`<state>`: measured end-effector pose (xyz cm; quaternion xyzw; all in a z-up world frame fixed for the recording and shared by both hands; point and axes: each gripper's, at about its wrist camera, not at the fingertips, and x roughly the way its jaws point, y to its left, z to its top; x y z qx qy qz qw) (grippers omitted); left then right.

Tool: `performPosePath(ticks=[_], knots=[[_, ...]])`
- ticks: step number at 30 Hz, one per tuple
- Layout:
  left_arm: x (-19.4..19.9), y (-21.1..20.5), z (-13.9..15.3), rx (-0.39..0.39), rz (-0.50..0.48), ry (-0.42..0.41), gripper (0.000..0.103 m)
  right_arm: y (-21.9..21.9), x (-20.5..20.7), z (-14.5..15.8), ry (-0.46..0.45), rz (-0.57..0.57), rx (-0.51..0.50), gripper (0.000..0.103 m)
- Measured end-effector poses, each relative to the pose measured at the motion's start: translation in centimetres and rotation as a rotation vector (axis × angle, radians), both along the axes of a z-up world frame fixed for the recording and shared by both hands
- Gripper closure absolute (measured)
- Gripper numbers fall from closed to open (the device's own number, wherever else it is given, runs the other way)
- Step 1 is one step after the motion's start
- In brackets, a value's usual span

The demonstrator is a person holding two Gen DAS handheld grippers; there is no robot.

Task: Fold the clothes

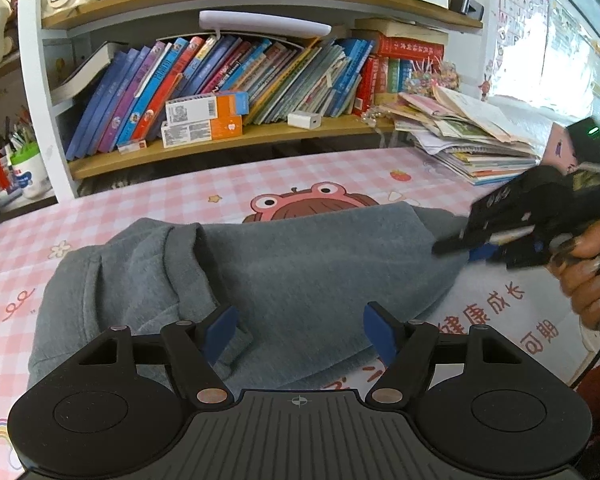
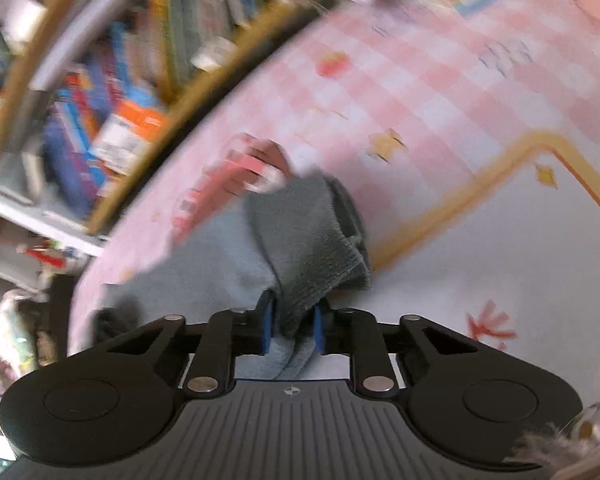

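Note:
A grey fleece garment (image 1: 300, 264) lies crumpled on the pink checked tablecloth (image 1: 180, 200), with a folded ridge along its left side. My left gripper (image 1: 300, 332) hovers over the garment's near edge with its blue pads (image 1: 220, 334) wide apart and no cloth pinched between them. My right gripper (image 1: 472, 248), held by a hand (image 1: 584, 280), is at the garment's right end. The right wrist view is blurred; there the right gripper (image 2: 293, 326) is shut on a bunched fold of the grey garment (image 2: 312, 248), which sticks out past the pads.
A bookshelf (image 1: 236, 136) crammed with books and small boxes runs along the table's far edge. A stack of papers and booklets (image 1: 468, 140) sits at the back right. A pen cup (image 1: 28, 172) stands off the table's left end.

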<state>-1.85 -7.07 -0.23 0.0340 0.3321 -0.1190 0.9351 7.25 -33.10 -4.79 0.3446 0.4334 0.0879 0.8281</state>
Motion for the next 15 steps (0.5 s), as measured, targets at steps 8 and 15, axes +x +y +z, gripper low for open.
performPosePath(ticks=[8, 15], knots=[[0.2, -0.1, 0.0, 0.004, 0.004, 0.006, 0.031, -0.5, -0.1, 0.0, -0.036, -0.001, 0.078, 0.087], [0.1, 0.2, -0.1, -0.002, 0.026, 0.012, 0.031, -1.7, 0.5, -2.7, 0.079, -0.069, 0.178, 0.067]])
